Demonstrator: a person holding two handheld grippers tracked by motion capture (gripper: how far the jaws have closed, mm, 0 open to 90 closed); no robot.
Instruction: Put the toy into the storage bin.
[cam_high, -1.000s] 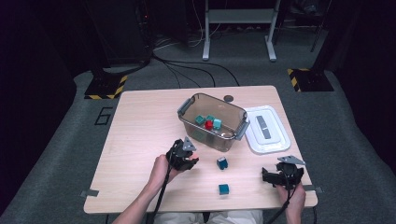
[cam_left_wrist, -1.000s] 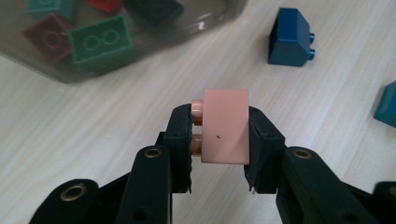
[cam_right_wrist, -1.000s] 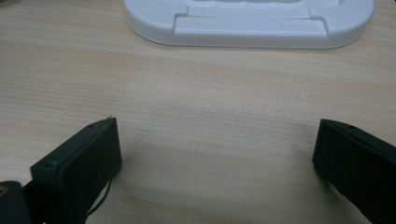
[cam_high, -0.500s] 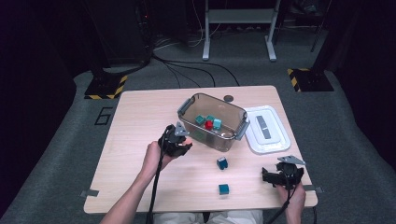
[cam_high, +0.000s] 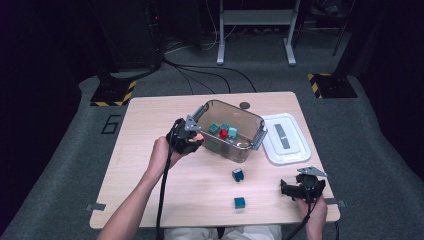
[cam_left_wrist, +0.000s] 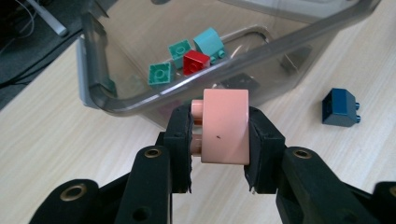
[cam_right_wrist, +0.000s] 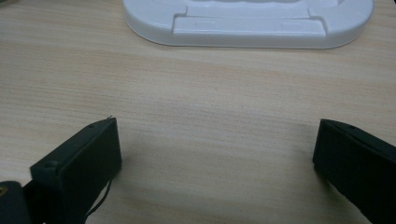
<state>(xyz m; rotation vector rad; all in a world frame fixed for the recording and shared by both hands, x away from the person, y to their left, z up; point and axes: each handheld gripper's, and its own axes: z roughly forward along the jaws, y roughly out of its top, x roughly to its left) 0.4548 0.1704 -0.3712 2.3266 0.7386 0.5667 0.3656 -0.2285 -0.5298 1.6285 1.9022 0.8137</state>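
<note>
My left gripper (cam_left_wrist: 219, 154) is shut on a pink brick (cam_left_wrist: 225, 125), held just short of the near wall of a clear plastic bin (cam_left_wrist: 140, 100). From above, that left gripper (cam_high: 196, 138) hangs beside the bin's (cam_high: 248, 148) left end. Inside lie two green bricks (cam_left_wrist: 160, 73), a red brick (cam_left_wrist: 195, 61) and a teal brick (cam_left_wrist: 210, 42). A dark blue brick (cam_left_wrist: 340, 108) rests on the table to the right. My right gripper (cam_right_wrist: 215, 154) is open above bare wood, and it sits at the table's near right corner (cam_high: 298, 189).
The white bin lid (cam_high: 285, 138) lies flat to the right of the bin, and the same lid (cam_right_wrist: 247, 21) lies ahead of my right jaws. Two dark blue bricks (cam_high: 238, 174) (cam_high: 239, 202) lie on the table in front of the bin. A small dark disc (cam_high: 244, 105) sits at the far edge.
My left gripper has risen and moved away from the person toward the bin's left end, carrying the pink brick. The right gripper has stayed put.
</note>
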